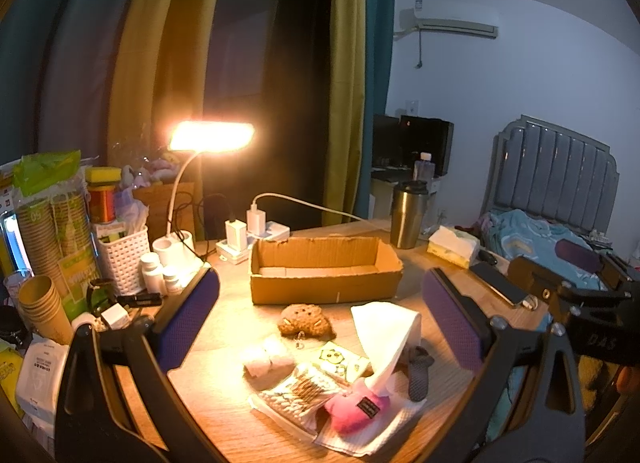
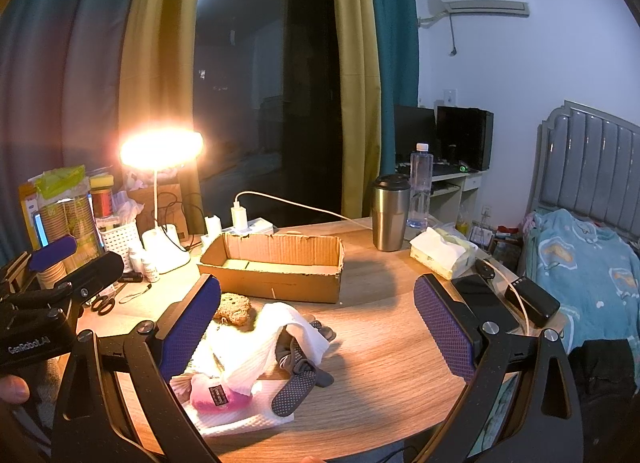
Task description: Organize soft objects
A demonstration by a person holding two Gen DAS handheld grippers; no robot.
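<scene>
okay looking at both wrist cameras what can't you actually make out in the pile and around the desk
1. Grey sock: right wrist view, upper part hidden under the white cloth.
2. Pink plush: left wrist view, top covered by the same cloth; label too small to read.
3. Brown knitted toy: right wrist view, partly behind the right gripper finger.
4. Cardboard box: front wall hides part of its floor.
5. Lamp: head blown out by glare.

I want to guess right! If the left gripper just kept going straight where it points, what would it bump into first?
Probably the pile of soft things: the left gripper points down at the brown knitted toy and white cloth. The cardboard box sits just beyond. Depth is hard to judge.
</scene>
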